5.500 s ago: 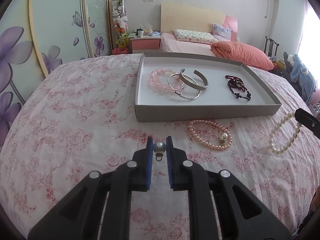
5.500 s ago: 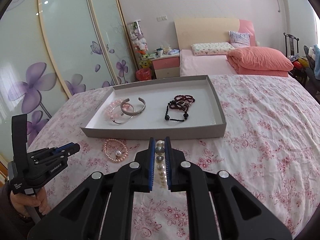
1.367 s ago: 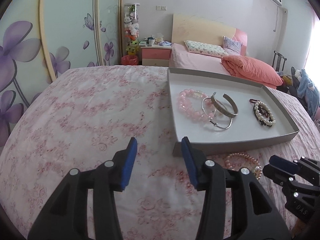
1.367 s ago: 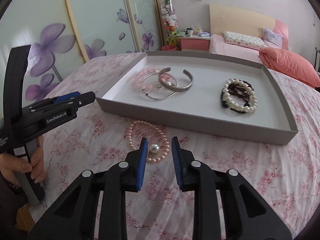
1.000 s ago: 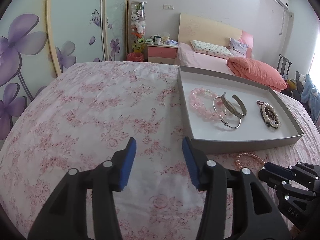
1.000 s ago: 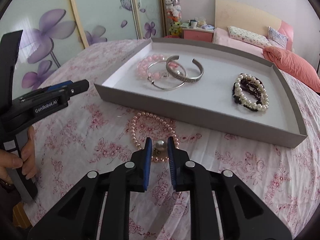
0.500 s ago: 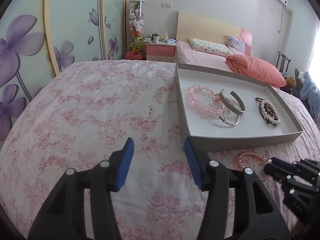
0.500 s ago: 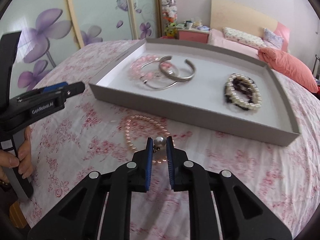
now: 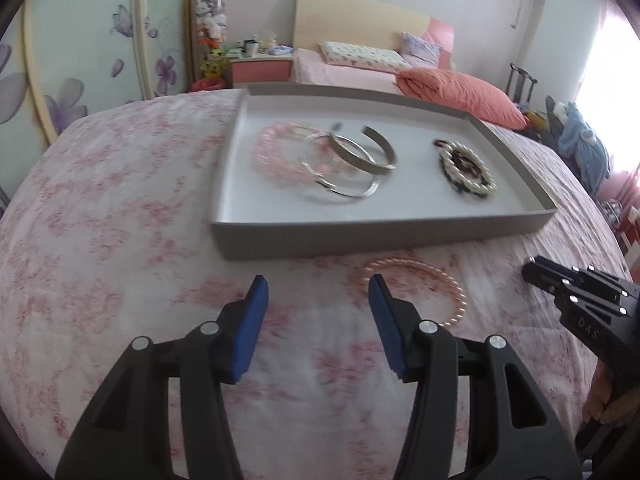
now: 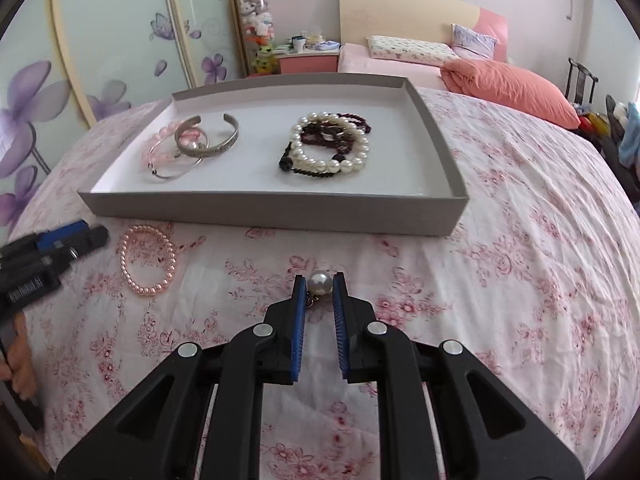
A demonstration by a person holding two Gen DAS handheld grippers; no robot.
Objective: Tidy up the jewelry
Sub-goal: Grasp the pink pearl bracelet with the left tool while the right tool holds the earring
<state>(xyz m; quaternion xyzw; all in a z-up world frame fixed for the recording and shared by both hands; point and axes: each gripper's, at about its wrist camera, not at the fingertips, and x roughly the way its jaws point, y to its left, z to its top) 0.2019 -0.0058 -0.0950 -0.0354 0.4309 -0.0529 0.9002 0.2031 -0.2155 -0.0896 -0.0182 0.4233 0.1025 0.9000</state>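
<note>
My right gripper (image 10: 319, 280) is shut on a single white pearl pendant (image 10: 319, 282) and holds it just above the bedspread, in front of the grey tray (image 10: 272, 211). The tray holds a pink bead bracelet (image 10: 160, 148), silver bangles (image 10: 208, 140), and a white pearl bracelet (image 10: 332, 148) lying on a dark bead string (image 10: 320, 134). A pink pearl bracelet (image 10: 148, 260) lies on the bedspread left of the pendant. My left gripper (image 9: 316, 292) is open and empty, with that pink pearl bracelet (image 9: 424, 284) just to its right.
The tray (image 9: 384, 236) sits on a pink floral bedspread (image 10: 520, 240). A second bed with an orange pillow (image 10: 508, 84), a nightstand (image 10: 308, 60) and sliding wardrobe doors (image 10: 120, 40) stand behind. The right gripper shows at the right edge of the left wrist view (image 9: 532, 270).
My right gripper has lifted the pearl pendant off the pink bracelet and carried it to the right. My left gripper has swung toward the tray front and the pink bracelet.
</note>
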